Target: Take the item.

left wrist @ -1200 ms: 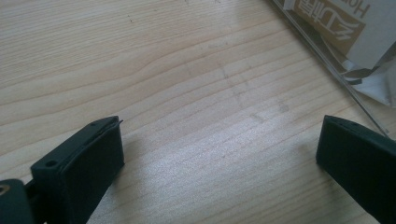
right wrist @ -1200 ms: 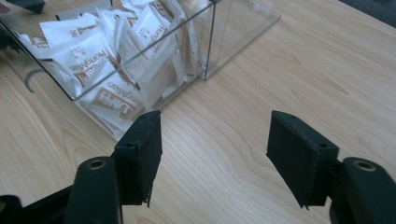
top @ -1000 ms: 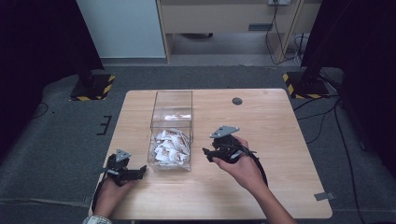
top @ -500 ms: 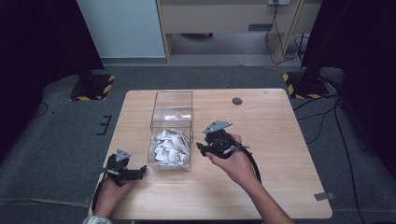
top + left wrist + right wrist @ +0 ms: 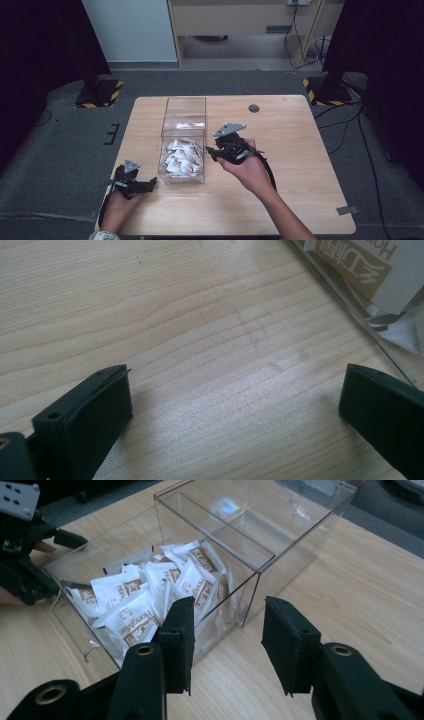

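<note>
A clear acrylic box (image 5: 184,114) stands mid-table, split into two compartments. White and brown sachets (image 5: 182,156) fill its near compartment; the far one holds none. My right gripper (image 5: 212,151) hovers just right of the box, pointing at it. In the right gripper view its jaws (image 5: 227,611) stand partly apart with nothing between them, having just been closing, in front of the box corner (image 5: 257,575) and the sachets (image 5: 145,592). My left gripper (image 5: 151,183) rests low at the table's front left. Its jaws (image 5: 235,385) stand wide open over bare wood, beside the box wall (image 5: 345,305).
The wooden table (image 5: 300,165) has a small black disc (image 5: 254,108) at the back and a strip of tape (image 5: 346,210) at the front right corner. Black stands with yellow-striped bases (image 5: 100,95) flank it on the floor.
My right gripper has moved left and slightly up, closer to the box's right wall. The left hand has stayed put.
</note>
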Available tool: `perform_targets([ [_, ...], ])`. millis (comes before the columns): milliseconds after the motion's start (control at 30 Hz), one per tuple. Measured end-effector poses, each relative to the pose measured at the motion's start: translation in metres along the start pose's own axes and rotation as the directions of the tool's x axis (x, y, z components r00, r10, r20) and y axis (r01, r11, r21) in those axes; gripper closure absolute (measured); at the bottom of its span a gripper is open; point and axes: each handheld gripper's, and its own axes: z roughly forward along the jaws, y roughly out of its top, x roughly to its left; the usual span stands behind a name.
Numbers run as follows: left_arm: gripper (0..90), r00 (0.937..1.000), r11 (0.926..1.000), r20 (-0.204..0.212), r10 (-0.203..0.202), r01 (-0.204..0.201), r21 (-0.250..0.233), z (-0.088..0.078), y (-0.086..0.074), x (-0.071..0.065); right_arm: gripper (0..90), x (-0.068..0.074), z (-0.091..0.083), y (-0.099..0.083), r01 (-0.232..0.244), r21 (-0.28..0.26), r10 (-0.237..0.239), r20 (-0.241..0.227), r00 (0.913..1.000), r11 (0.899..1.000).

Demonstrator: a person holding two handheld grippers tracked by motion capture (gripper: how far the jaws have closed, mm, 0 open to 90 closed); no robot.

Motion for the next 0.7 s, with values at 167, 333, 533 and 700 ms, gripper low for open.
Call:
perform_targets([
  [167,0.0,1.0,1.0,0.001,-0.001,0.001,0.0,0.0,0.0,0.0,56.5,-0.006,-0.002,0.007,-0.006,0.008,0.006,0.019,0.9998,1.0],
  [333,0.0,1.0,1.0,0.0,-0.001,0.001,0.0,0.0,0.0,0.0,56.6,-0.007,-0.001,0.009,-0.01,0.011,0.01,0.015,0.9998,1.0],
  [533,0.0,1.0,1.0,0.0,-0.001,0.001,0.0,0.0,0.0,0.0,55.4,-0.002,0.003,0.014,-0.002,0.004,0.002,0.005,1.0,1.0],
  [700,0.0,1.0,1.0,0.0,0.0,0.0,0.0,0.0,0.0,0.0,53.3,-0.001,0.005,0.018,-0.003,0.002,0.003,0.001,1.0,1.0],
])
